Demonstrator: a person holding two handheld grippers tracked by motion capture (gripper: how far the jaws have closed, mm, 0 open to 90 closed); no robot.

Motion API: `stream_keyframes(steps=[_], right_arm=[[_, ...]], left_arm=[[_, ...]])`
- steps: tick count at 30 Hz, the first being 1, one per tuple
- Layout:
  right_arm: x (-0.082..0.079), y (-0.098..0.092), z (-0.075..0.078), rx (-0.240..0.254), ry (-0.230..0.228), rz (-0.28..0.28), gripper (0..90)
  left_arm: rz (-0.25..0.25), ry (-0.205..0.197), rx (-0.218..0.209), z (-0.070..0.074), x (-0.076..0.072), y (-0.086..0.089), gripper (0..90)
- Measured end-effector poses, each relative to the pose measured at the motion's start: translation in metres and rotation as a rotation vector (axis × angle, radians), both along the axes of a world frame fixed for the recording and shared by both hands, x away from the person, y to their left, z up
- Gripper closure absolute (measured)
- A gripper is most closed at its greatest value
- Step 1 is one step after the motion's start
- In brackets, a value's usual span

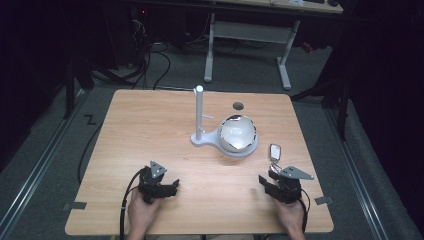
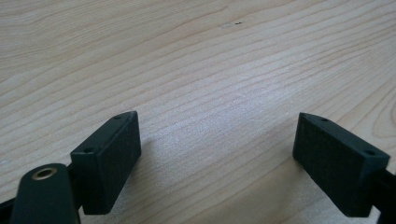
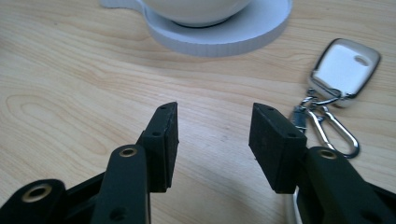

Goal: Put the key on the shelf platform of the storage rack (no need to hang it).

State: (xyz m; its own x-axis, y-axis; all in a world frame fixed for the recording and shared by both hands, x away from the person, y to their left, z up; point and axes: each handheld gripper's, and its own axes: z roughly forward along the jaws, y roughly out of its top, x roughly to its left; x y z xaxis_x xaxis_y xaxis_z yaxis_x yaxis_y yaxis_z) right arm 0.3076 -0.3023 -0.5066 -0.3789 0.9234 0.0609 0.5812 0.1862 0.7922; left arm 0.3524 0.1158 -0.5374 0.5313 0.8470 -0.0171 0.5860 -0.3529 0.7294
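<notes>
Bowl: a white bowl sits at centre frame of the high view on the round end of a white stand; nothing can be made out inside it.
Stand: a white post rises upright from its left end, with a short peg on its side.
Key fob: a white, silver-edged fob lies flat on the tabletop just right of the stand, apart from it, its ring and carabiner trailing toward the lower frame.
Right tool: lower right of the high view, held in a hand; jaws parted, nothing between them, the fob just beyond and to their right.
Left tool: lower left of the high view, held in a hand; jaws spread wide over bare wood, gripping nothing.
Tabletop: light wood grain, a dark round hole near the far edge.
Room: dim, grey floor, cables at upper left, a white-legged desk across the top.
</notes>
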Motion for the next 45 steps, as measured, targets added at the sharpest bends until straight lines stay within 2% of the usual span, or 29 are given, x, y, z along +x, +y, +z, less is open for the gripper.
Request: stream_keyframes(steps=[10, 20, 27, 33, 40, 45], right_arm=[[-0.003, -0.015, 0.006, -0.011, -0.017, -0.044, 55.1], [0.006, -0.028, 0.006, -0.016, -0.011, -0.089, 56.3], [0.017, -0.038, 0.000, -0.030, 0.022, -0.106, 58.5], [0.021, -0.036, -0.002, -0.032, 0.051, -0.102, 62.6], [0.030, -0.033, -0.009, -0.059, 0.084, -0.081, 70.2], [0.034, -0.031, -0.010, -0.067, 0.098, -0.078, 71.3]], left_arm=[[0.001, 0.000, 0.000, 0.000, 0.000, 0.000, 15.5], [0.000, 0.000, 0.000, 0.000, 0.000, 0.000, 15.5], [0.001, 0.000, 0.000, 0.000, 0.000, 0.000, 15.5], [0.000, 0.000, 0.000, 0.000, 0.000, 0.000, 15.6], [0.000, 0.000, 0.000, 0.000, 0.000, 0.000, 15.5], [0.000, 0.000, -0.001, 0.000, 0.000, 0.000, 15.6]])
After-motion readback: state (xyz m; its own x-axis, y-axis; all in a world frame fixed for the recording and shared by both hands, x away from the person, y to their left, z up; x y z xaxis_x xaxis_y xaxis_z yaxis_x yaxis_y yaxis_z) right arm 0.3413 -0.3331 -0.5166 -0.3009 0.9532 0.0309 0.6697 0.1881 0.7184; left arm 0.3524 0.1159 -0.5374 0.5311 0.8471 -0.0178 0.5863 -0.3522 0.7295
